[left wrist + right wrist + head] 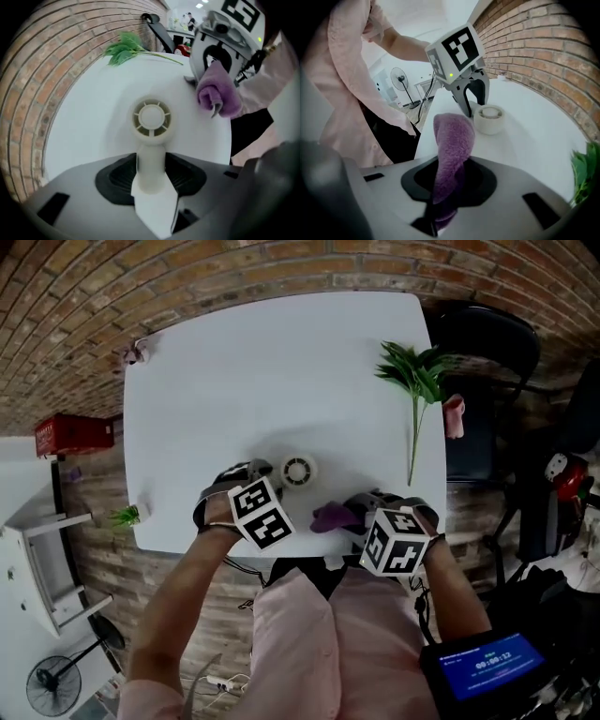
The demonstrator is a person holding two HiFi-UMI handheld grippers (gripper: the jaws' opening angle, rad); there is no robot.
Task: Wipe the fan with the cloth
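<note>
— Fingers [117, 177] of the left gripper [262, 472]: how do they stand?

— Closed on the stem of the fan [151, 118], one dark pad on each side of it. That gripper is at the near edge of the white desk [262, 381], a little left of the middle, pointing down.

— And the fan itself?

— It's small and cream-coloured, with a round head whose slotted face is turned up. The head rests on the desk just to the right of the left gripper, close to the middle of the near edge.

— What comes next on the right?

— The cloth [452, 140], purple and fluffy, bunched into a thick roll. It is near the fan's head, to its right and nearer. The head view shows a gap of bare desk between them. Whether its free end touches the desk I cannot tell.

— What holds it?

— The right gripper [361, 512]. Its fingers [485, 183] pinch the lower part of the cloth, and the rest stands out beyond them toward the fan.

— Anything farther right?

— A leafy green sprig [417, 381] lies on the far right part of the desk. Its thin stalk runs toward the near edge, well apart from fan and cloth.
</note>
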